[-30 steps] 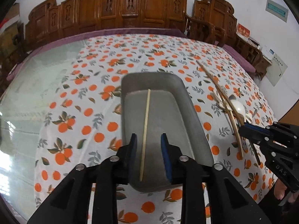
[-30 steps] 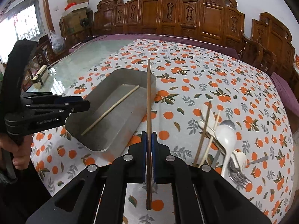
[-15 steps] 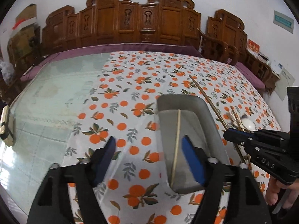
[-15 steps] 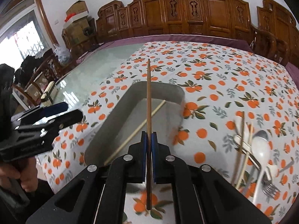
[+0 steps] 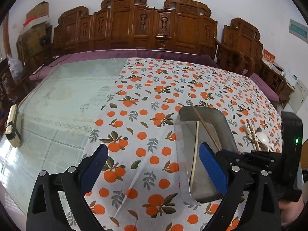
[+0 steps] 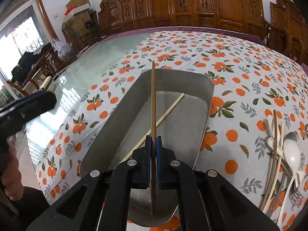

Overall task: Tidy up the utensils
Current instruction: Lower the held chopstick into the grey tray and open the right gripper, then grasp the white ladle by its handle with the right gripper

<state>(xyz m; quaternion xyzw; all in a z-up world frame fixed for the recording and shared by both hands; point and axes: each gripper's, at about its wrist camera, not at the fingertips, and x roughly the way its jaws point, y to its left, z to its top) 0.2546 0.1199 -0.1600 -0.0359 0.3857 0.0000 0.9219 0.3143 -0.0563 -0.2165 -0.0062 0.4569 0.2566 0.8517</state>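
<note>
- Metal tray [image 6: 173, 134] sits on an orange-print cloth [image 5: 154, 96] (bare glass tabletop [image 5: 67, 96] left of the tray); one pale chopstick [image 6: 163, 115] lies inside.
- Right gripper [image 6: 153, 144] is clamped on a dark chopstick [image 6: 153, 100], held above the tray.
- Left gripper [image 5: 154, 165], just left of the tray, has been opening; its jaws stand wide, nothing between.
- Remaining utensils [image 6: 283, 154] lie heaped right of the tray.
- Carved wooden chairs [image 5: 154, 25] line the white wall beyond the tray.
</note>
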